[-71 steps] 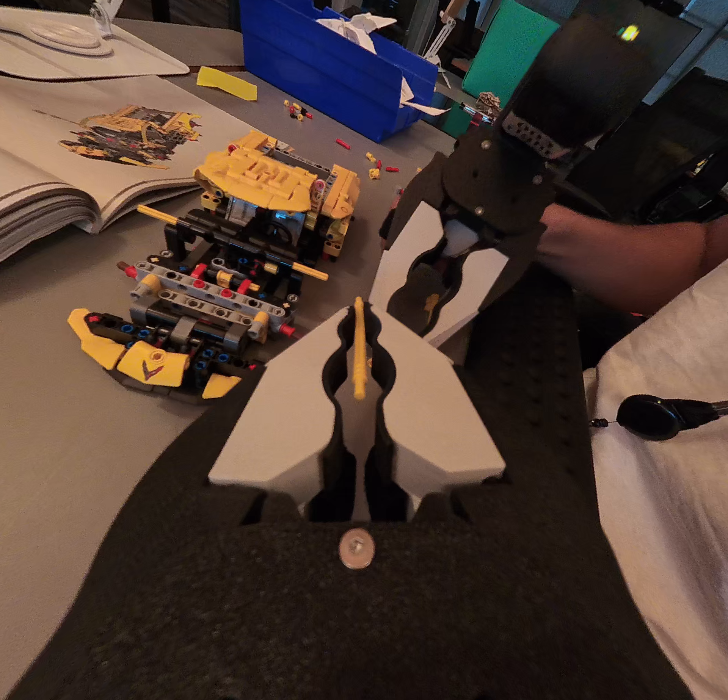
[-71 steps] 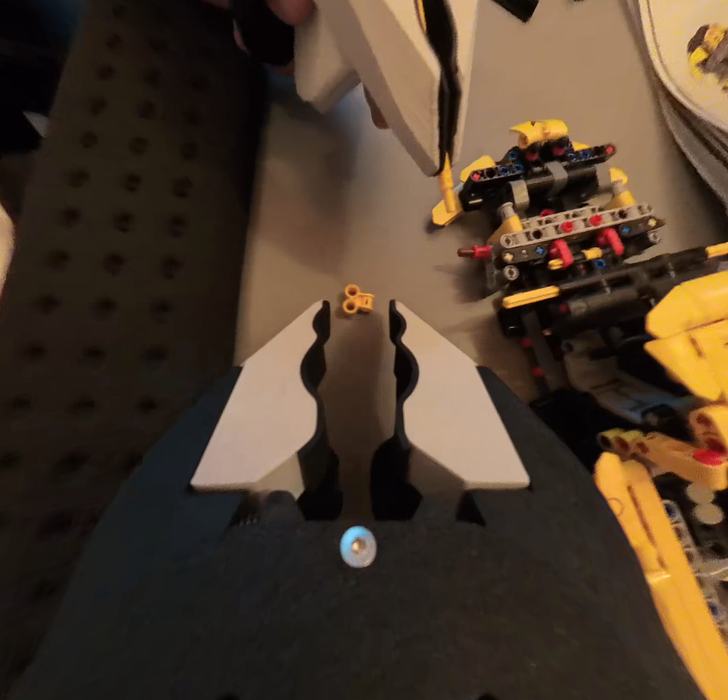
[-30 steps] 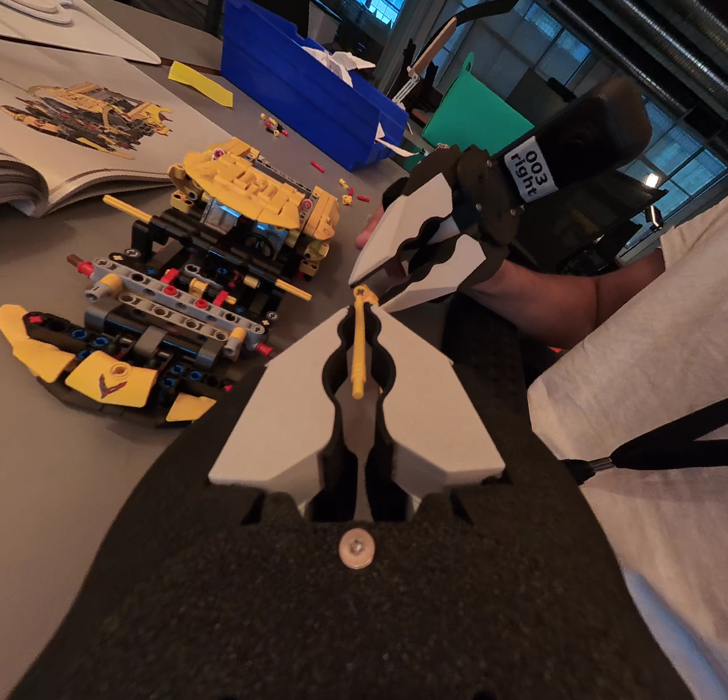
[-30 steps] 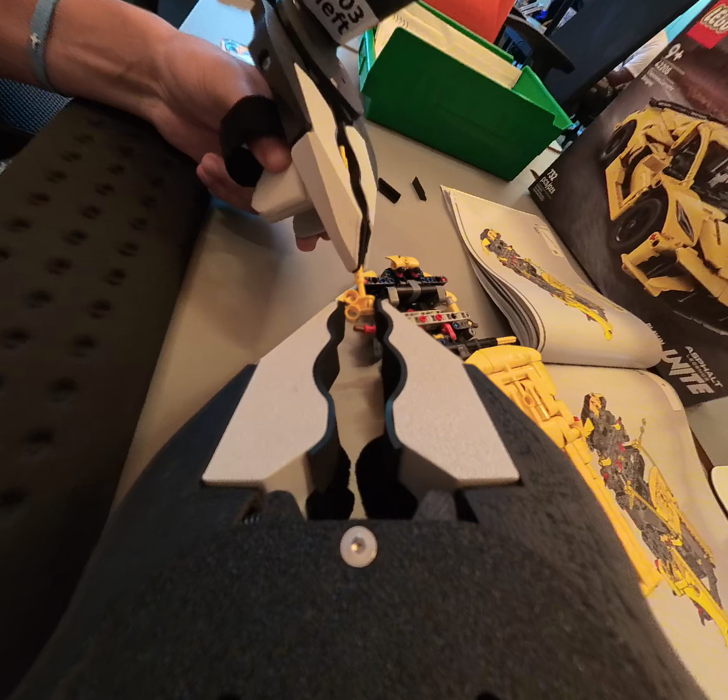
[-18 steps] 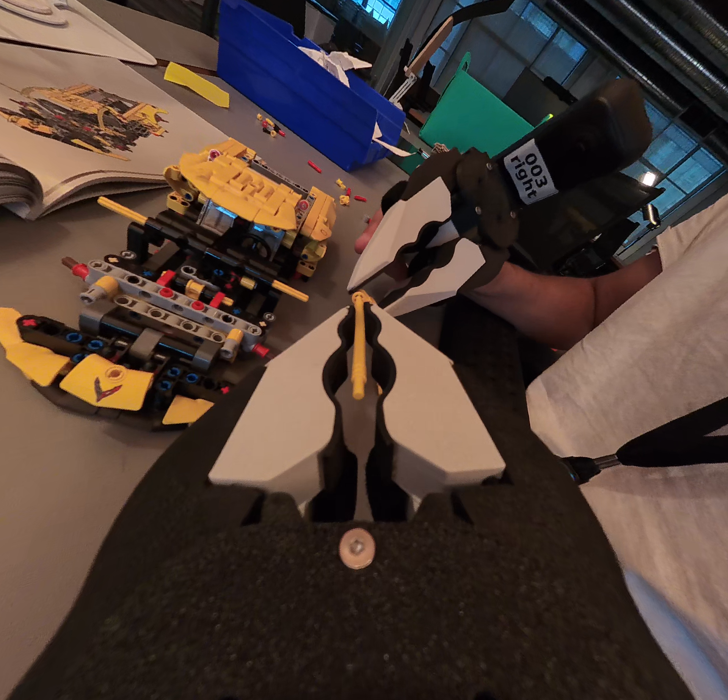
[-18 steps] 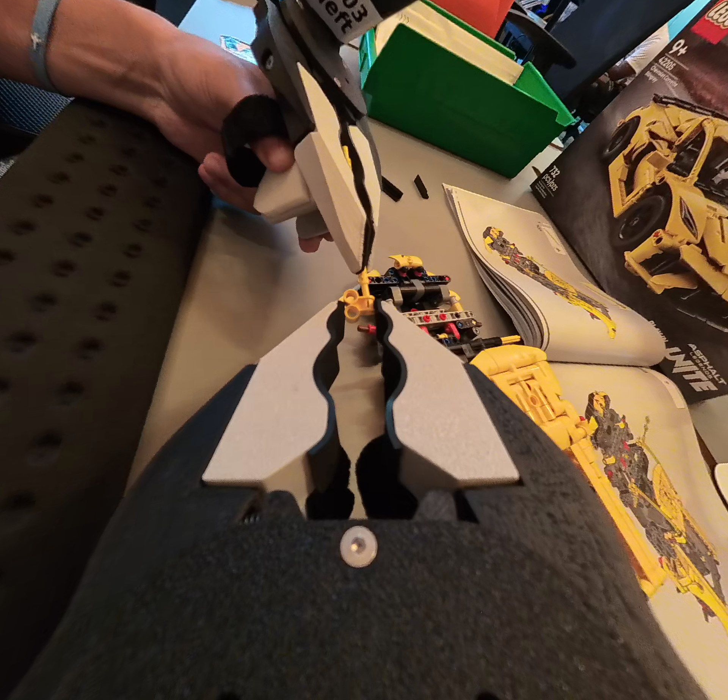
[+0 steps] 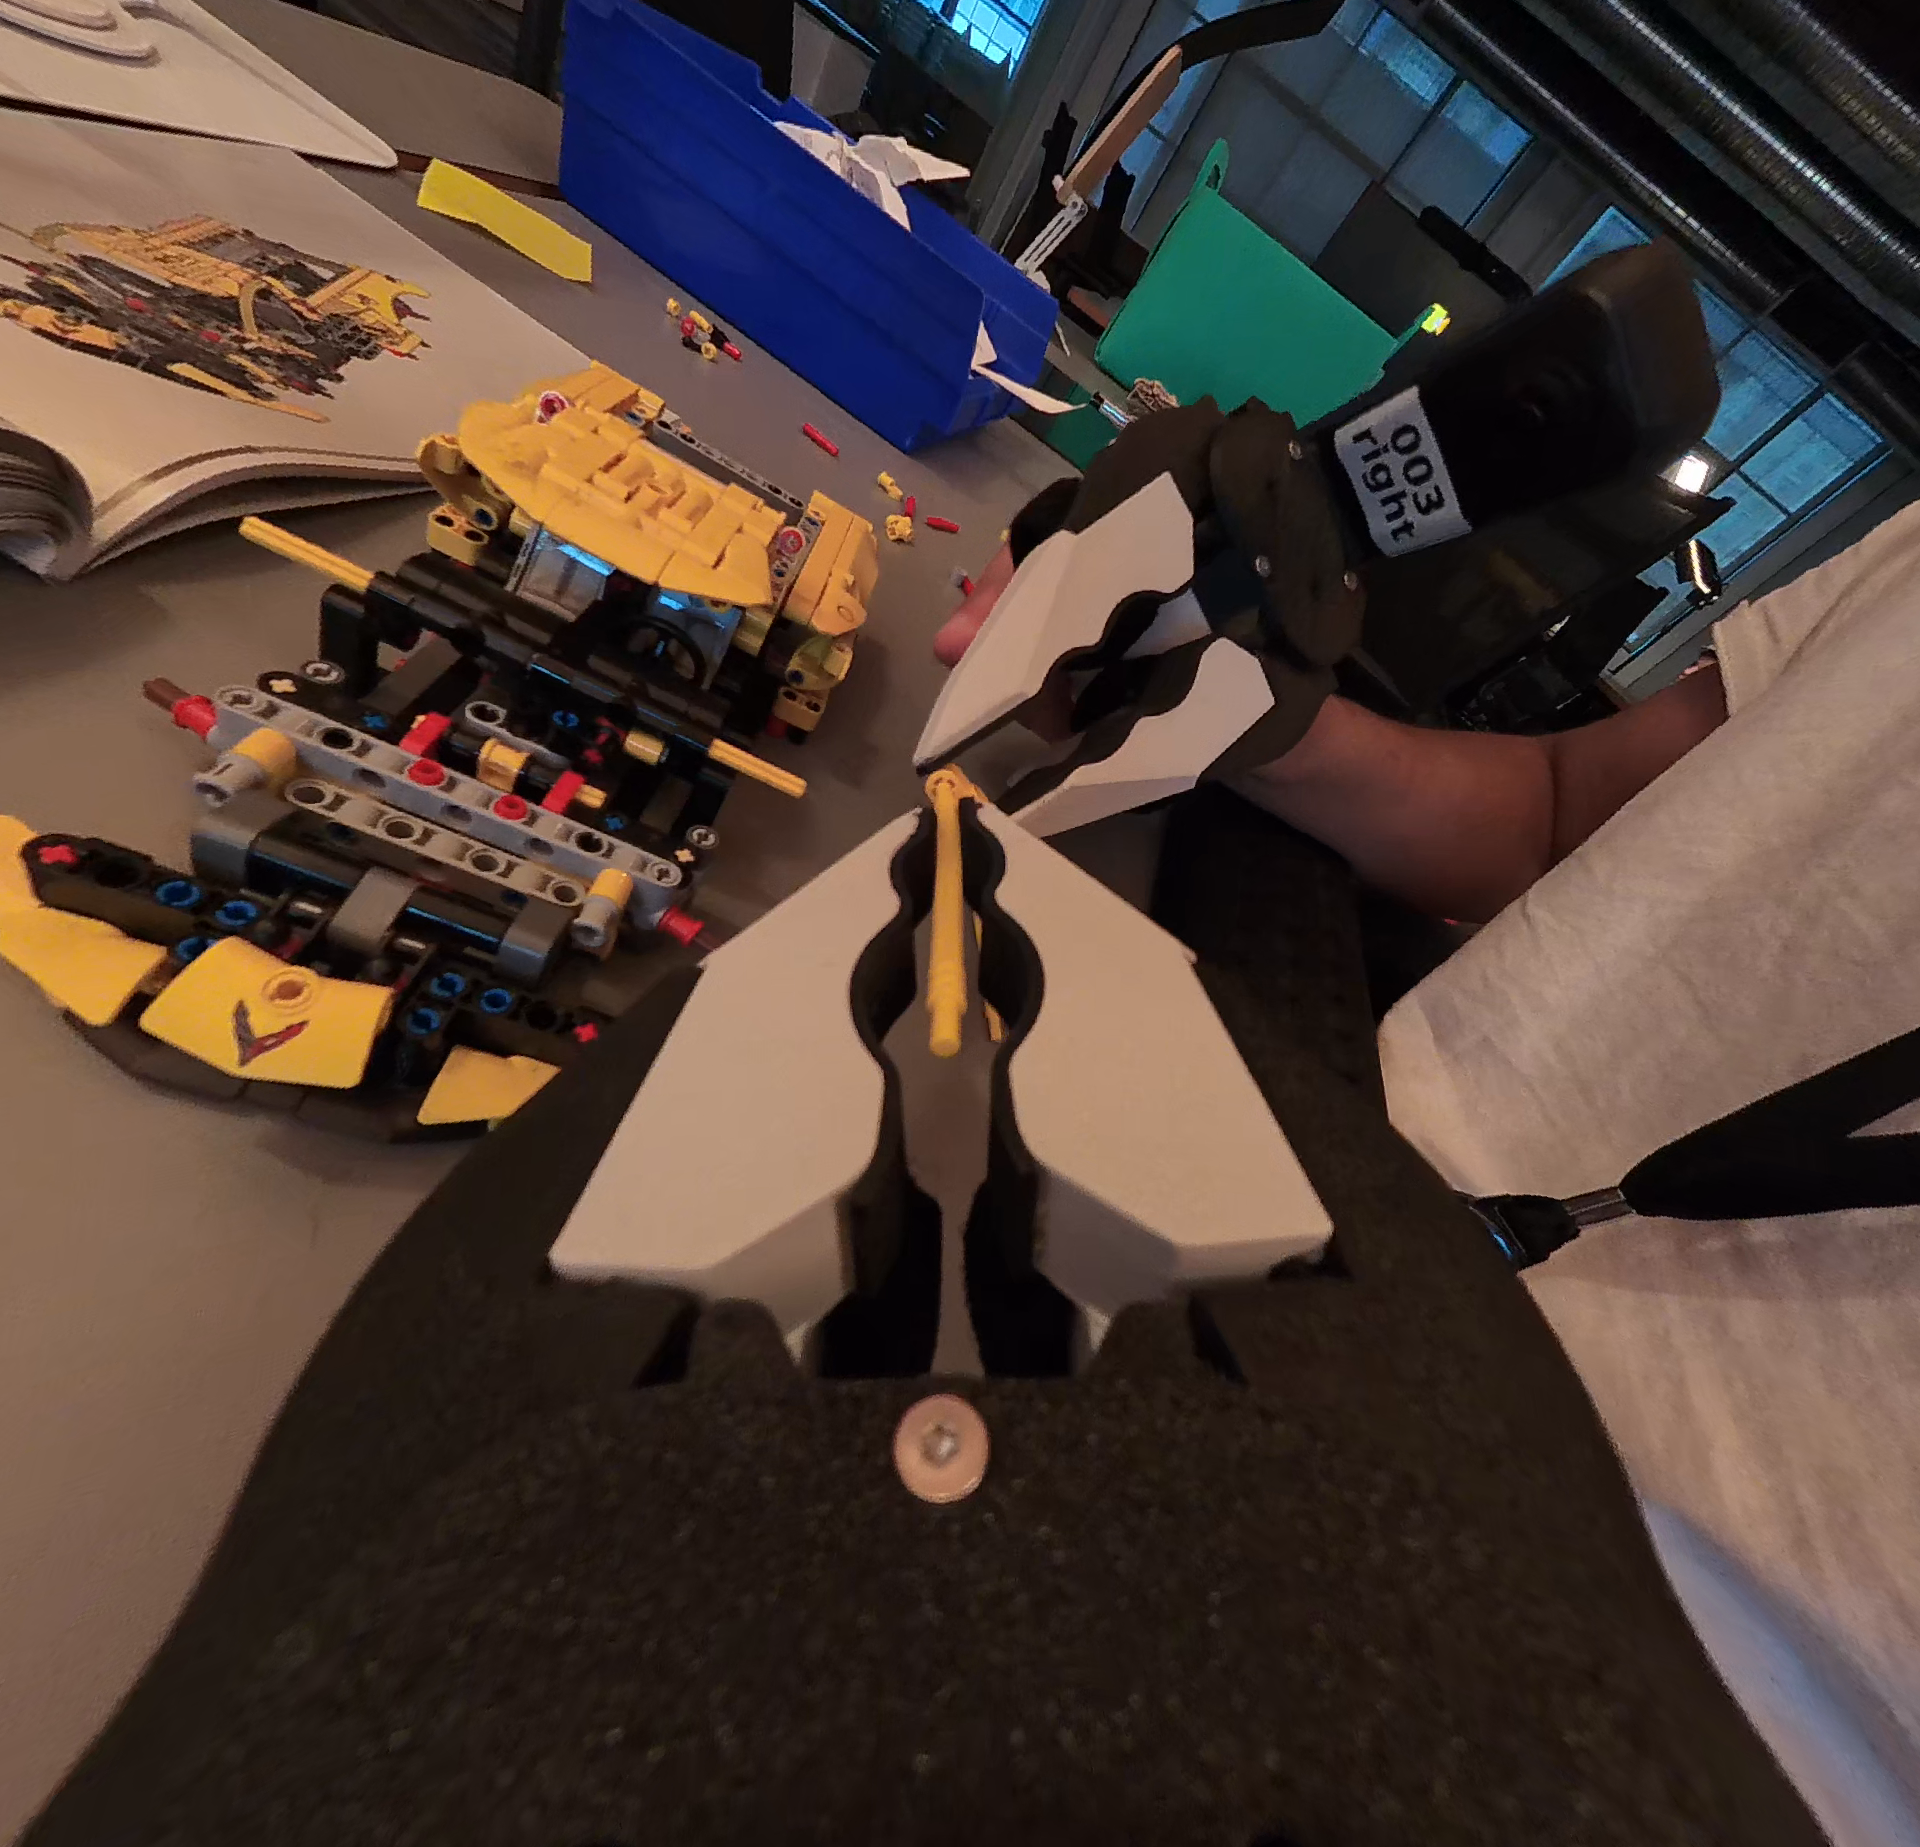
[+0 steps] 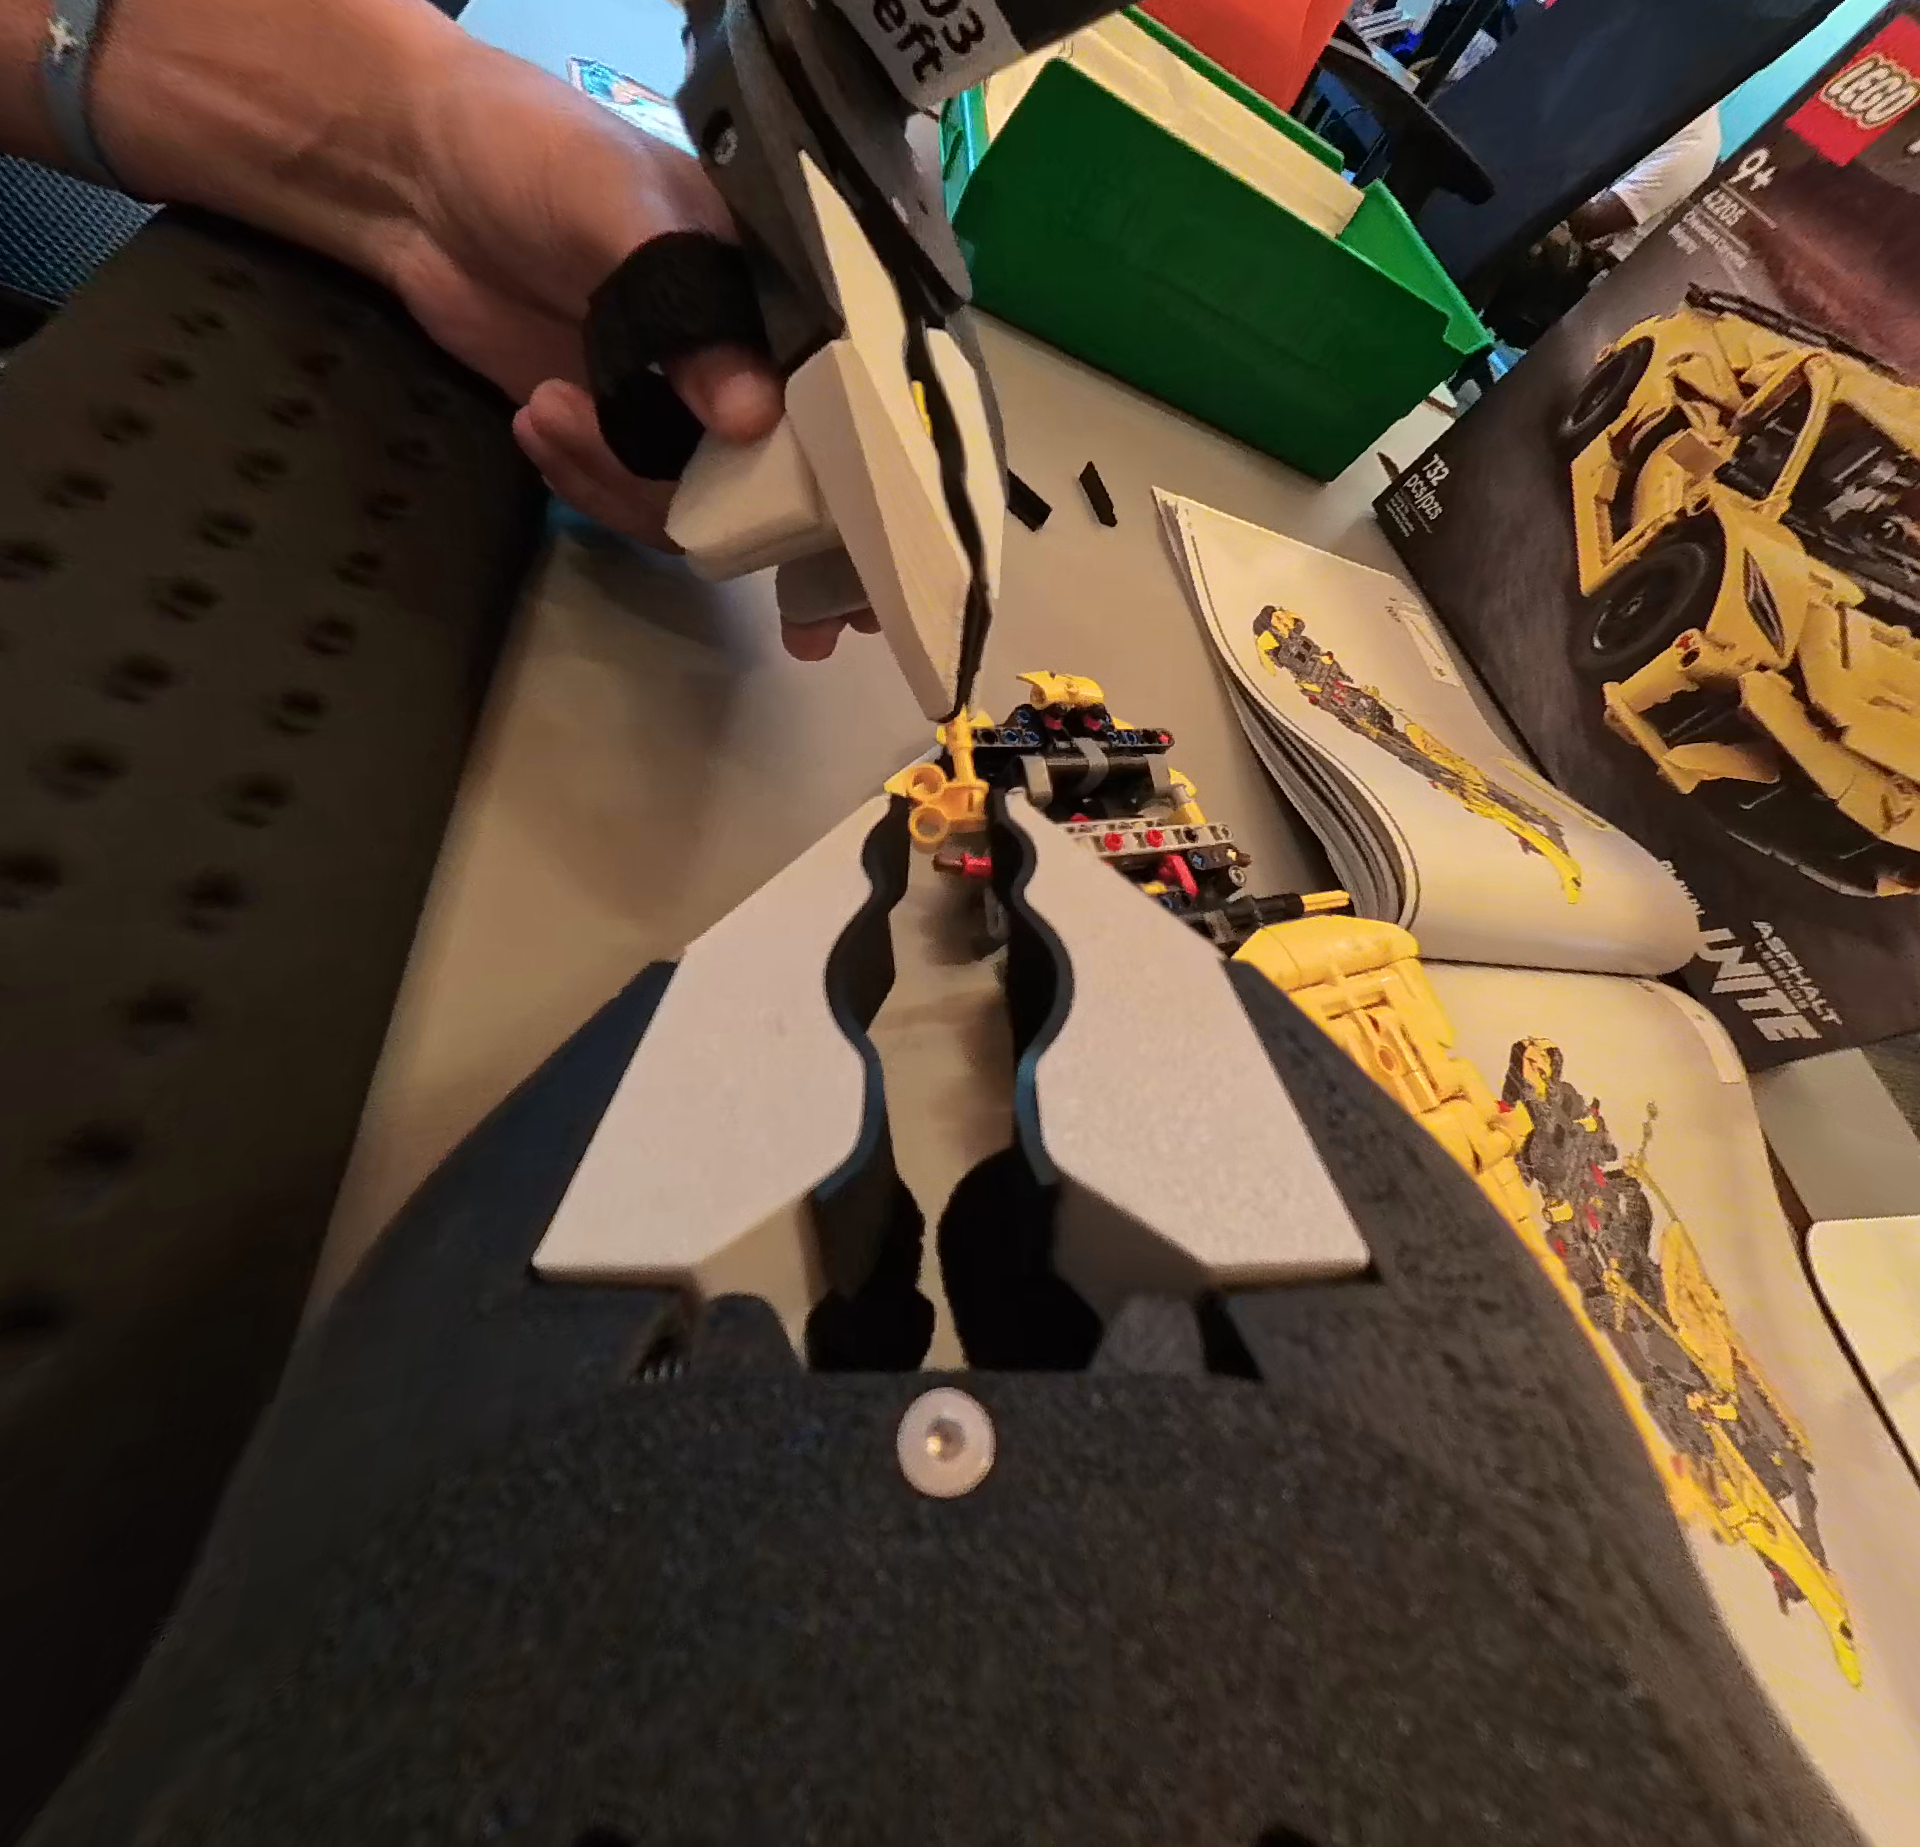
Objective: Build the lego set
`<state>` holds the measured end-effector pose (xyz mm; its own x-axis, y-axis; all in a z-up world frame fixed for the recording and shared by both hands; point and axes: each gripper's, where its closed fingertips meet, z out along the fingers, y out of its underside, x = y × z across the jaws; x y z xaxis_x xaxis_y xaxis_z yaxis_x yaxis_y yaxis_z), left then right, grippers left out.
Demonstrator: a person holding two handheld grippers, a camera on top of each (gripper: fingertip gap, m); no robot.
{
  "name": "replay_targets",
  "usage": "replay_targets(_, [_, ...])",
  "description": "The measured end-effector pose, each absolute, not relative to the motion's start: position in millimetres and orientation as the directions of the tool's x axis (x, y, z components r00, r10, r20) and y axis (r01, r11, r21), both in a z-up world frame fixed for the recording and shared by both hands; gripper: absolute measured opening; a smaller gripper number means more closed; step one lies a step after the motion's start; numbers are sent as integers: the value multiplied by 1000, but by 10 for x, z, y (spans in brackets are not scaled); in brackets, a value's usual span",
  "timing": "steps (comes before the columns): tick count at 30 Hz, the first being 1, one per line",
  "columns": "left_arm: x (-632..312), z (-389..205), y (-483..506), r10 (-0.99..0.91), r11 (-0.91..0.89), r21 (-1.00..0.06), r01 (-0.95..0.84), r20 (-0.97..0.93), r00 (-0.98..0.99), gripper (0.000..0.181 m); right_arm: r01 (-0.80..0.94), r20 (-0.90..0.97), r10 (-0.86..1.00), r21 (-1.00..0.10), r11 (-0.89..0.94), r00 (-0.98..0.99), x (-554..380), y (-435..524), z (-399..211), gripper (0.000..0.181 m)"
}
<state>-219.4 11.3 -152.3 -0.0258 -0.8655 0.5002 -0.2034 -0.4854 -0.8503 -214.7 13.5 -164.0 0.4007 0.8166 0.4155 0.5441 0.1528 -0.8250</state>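
Left gripper is clamped on a yellow axle; the rod runs along the slot between my 2 fingers, its near end loose in the gap, its far tip poking just past the fingertips. From the right wrist view this gripper comes in from upper left, pitched steeply down toward the table, the person's hand wrapped round the grip, wrist bent, a grey band on the forearm.

Right gripper has its jaws narrow, pinching a small yellow connector right at the tips. The axle's end meets the connector from above; I can't tell if it's seated in the hole or only touching. In the left wrist view the right gripper sits just ahead and to the right, tilted down-left, forearm low over the black perforated mat at the table edge. Both tools are lifted off the table, tip to tip.

The part-built yellow and black car chassis lies on the table to the left of both tips, near but apart. Open instruction booklet beyond it, blue bin further back, a few loose small parts beside the bin. Right wrist view adds a green bin and the set's box at far right
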Motion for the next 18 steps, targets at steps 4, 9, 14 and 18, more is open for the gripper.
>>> replay_targets(4, [-2196, -1523, 109, -864, -487, -849, -204, 502, -29, 4, 563, 448, 803, -808, 176, 393, -2149, 133, -1638, 14])
replay_targets(9, [-2187, -1549, 112, -868, -482, -849, -216, 497, -19, 3, 605, 491, 786, -772, 193, 376, -2145, 129, -1669, 14])
replay_targets(14, [-2187, -1551, 89, -871, -474, -852, -222, 491, -28, 3, 602, 487, 795, -773, 199, 363, -2149, 100, -1654, 13])
replay_targets(18, [-2192, -1541, 74, -837, -518, -826, -223, 543, -66, 3, 583, 463, 810, -790, 191, 361, -2160, 78, -1643, 13])
